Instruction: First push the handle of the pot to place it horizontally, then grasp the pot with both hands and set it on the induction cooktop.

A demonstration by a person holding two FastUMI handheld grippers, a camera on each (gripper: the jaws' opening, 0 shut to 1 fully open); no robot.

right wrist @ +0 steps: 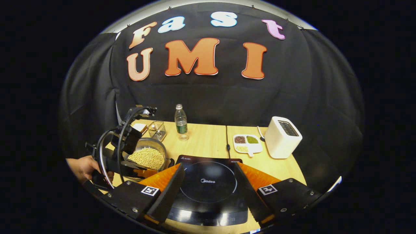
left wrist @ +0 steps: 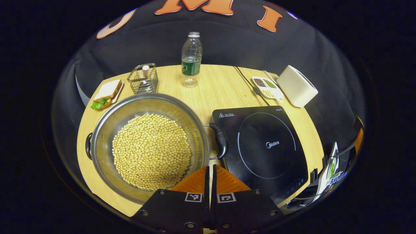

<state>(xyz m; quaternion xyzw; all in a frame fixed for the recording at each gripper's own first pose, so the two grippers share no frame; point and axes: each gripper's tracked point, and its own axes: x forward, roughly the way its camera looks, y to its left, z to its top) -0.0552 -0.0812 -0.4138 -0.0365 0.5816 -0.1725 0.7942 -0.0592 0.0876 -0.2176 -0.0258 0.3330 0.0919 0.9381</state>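
Left gripper (left wrist: 210, 175) fingers together by pot (left wrist: 149, 146), right gripper (right wrist: 208, 182) fingers apart over cooktop (right wrist: 208, 195), bottle (left wrist: 191, 58) behind.

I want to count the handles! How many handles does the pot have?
2. One handle sticks out on the side of the pot next to the cooktop. The other handle is on the opposite side, by the table's edge.

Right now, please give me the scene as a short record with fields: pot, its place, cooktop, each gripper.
pot: steel pot filled with yellow beans
pot place: on the wooden table, beside the cooktop, not on it
pot handles: one at each side, left and right
cooktop: black induction cooktop, nothing on it
left gripper: shut, near the pot rim
right gripper: open, above the cooktop
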